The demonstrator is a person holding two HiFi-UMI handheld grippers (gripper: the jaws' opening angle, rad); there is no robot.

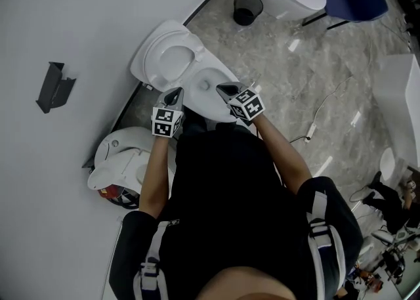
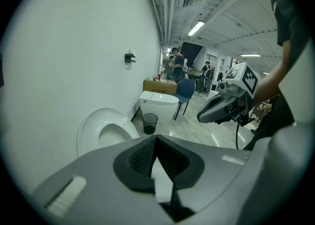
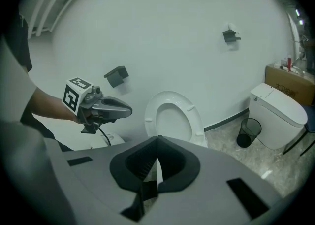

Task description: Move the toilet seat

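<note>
Looking down, we see the toilet seat (image 1: 149, 52) tipped up against the wall, upper left of centre, its long axis running up-left from the bowl (image 1: 209, 88). Our left gripper (image 1: 174, 96) sits just below its rim, nearer than our right gripper (image 1: 226, 88) over the bowl. Both are clenched on nothing.
</note>
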